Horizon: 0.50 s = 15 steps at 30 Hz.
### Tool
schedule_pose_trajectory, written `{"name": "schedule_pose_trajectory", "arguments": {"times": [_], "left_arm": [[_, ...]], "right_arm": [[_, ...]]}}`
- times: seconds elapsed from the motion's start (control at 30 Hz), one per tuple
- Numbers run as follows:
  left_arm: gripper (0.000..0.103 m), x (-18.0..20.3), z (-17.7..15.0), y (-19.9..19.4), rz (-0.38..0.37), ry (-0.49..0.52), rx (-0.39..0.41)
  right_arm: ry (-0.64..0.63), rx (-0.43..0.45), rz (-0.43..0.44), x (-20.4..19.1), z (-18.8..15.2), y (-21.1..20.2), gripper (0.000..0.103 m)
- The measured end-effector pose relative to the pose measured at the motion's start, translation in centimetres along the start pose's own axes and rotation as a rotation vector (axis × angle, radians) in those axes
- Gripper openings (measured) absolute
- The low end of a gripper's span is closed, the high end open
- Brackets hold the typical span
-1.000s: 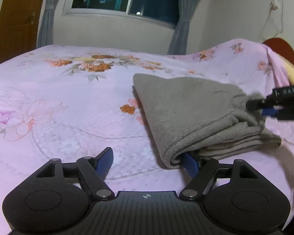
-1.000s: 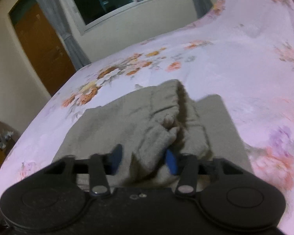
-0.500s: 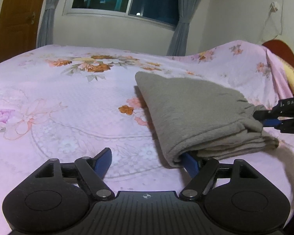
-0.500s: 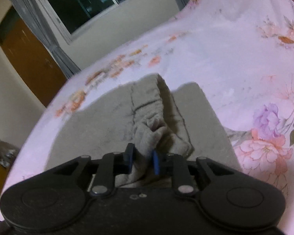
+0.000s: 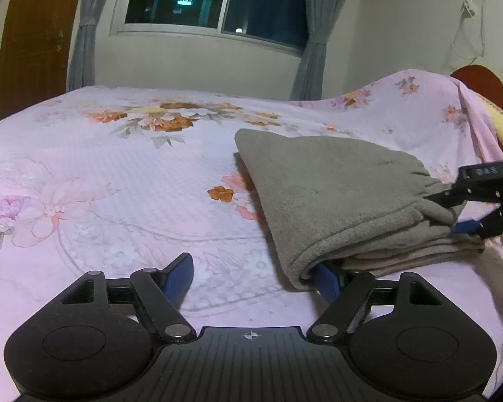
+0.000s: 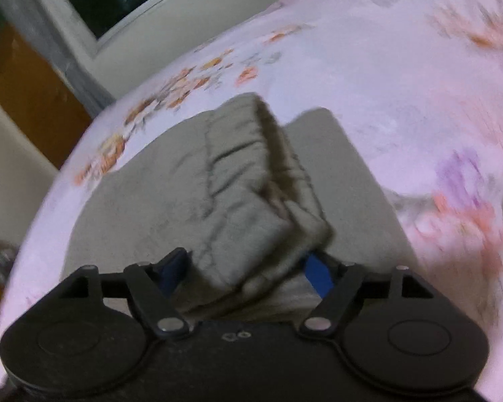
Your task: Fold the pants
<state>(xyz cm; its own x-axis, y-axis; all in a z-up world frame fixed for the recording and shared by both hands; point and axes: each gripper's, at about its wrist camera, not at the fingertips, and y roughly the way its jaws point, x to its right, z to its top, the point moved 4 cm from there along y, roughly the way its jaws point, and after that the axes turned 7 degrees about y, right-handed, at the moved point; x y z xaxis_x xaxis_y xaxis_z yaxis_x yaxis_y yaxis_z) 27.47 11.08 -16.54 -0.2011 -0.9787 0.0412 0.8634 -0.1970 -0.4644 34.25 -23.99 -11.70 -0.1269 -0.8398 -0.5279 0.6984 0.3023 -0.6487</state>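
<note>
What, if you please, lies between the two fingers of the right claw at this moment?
In the right wrist view, the bunched end of the grey pants sits between the open fingers of the right claw, over the pink bedspread.

Folded pants (image 5: 338, 197) lie on the bed (image 5: 117, 201).

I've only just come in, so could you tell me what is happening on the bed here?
A person with a handheld gripper in each hand is folding grey pants on a pink floral bedspread. The pants already lie doubled over into a thick stack. The left gripper is open at the stack's near corner, one finger tucked under the fold. The right gripper is open too, its fingers either side of the bunched waistband end.
</note>
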Motion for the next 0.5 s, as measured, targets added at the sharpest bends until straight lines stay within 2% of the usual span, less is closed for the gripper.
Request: {"name": "schedule_pose_trajectory", "arguments": {"times": [0.03, 0.07, 0.17, 0.23, 0.3, 0.37, 0.43, 0.5], "left_arm": [[0.077, 0.0, 0.0, 0.0, 0.001, -0.002, 0.0], [0.077, -0.1, 0.0, 0.1, -0.002, -0.008, -0.001], [0.077, 0.0, 0.0, 0.0, -0.004, -0.007, 0.0], [0.077, 0.1, 0.0, 0.0, -0.006, -0.002, 0.005], [0.077, 0.3, 0.0, 0.0, -0.015, 0.0, 0.008], [0.077, 0.5, 0.1, 0.1, -0.025, 0.007, 0.008], [0.077, 0.6, 0.1, 0.1, -0.032, 0.009, 0.012], [0.077, 0.6, 0.1, 0.0, -0.029, 0.006, 0.011]], "right_arm": [[0.008, -0.001, 0.009, -0.1, 0.3, 0.1, 0.043], [0.002, 0.013, 0.023, -0.3, 0.7, -0.3, 0.039], [-0.095, 0.107, 0.086, -1.4, 1.1, -3.2, 0.036], [-0.162, 0.157, 0.098, -2.0, 0.7, -5.3, 0.036], [-0.171, 0.181, 0.096, -1.3, 0.4, -6.3, 0.037], [-0.157, 0.153, 0.033, 0.5, 0.2, -5.3, 0.036], [-0.102, 0.054, -0.02, 2.7, -0.2, -2.7, 0.037], [-0.115, 0.067, 0.004, 2.6, 0.0, -2.8, 0.037]]}}
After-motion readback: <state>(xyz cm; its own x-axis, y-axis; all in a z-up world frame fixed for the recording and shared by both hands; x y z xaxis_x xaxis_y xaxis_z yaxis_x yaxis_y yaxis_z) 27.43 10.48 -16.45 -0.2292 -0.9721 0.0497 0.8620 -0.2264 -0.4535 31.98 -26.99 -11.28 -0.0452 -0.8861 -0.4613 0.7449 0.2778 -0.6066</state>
